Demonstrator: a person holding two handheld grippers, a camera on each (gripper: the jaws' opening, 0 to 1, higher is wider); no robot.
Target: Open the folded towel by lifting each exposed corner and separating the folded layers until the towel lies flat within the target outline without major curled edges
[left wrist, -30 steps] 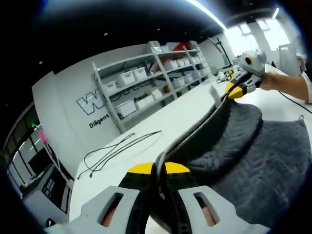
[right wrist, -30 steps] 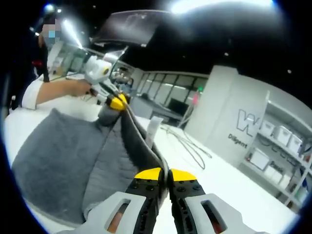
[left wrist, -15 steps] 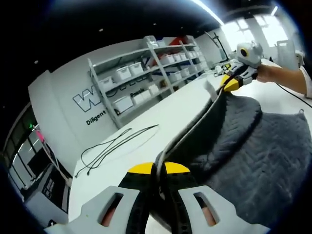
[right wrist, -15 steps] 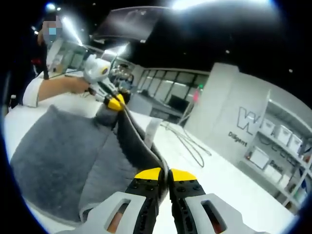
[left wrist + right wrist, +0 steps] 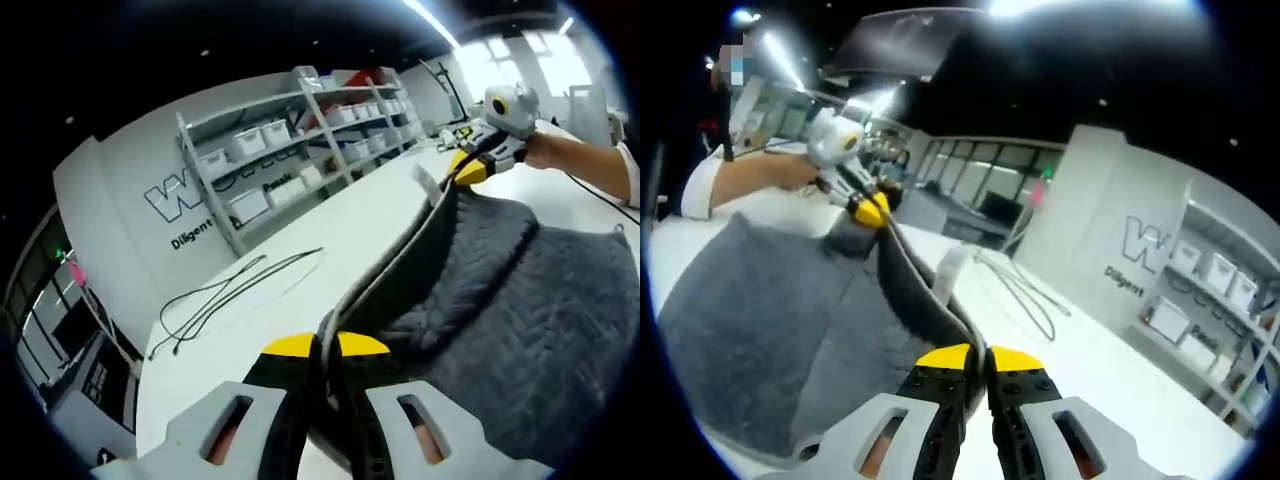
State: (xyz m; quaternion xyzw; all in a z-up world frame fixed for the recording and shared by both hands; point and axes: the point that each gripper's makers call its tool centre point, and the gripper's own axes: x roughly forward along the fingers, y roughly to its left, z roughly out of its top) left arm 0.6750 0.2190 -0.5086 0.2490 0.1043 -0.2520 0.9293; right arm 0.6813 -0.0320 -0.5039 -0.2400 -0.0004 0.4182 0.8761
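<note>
A dark grey towel (image 5: 520,300) with a herringbone weave lies on a white table (image 5: 300,300), its far edge lifted and stretched between both grippers. My left gripper (image 5: 325,350) is shut on one corner of that edge. In the left gripper view my right gripper (image 5: 468,168) holds the other corner, held by a person's hand. In the right gripper view my right gripper (image 5: 978,358) is shut on the towel (image 5: 750,310) edge, and my left gripper (image 5: 872,208) pinches the far corner. A white label (image 5: 948,268) hangs from the raised edge.
Black cables (image 5: 235,290) lie on the table beyond the towel, also seen as cables (image 5: 1025,290). Shelves with white bins (image 5: 300,150) stand along the back wall. A person's sleeve and arm (image 5: 730,180) reach in at the left.
Both grippers keep their grip. The raised towel edge has been carried a little farther over the table, and more of the towel lies spread behind it.
</note>
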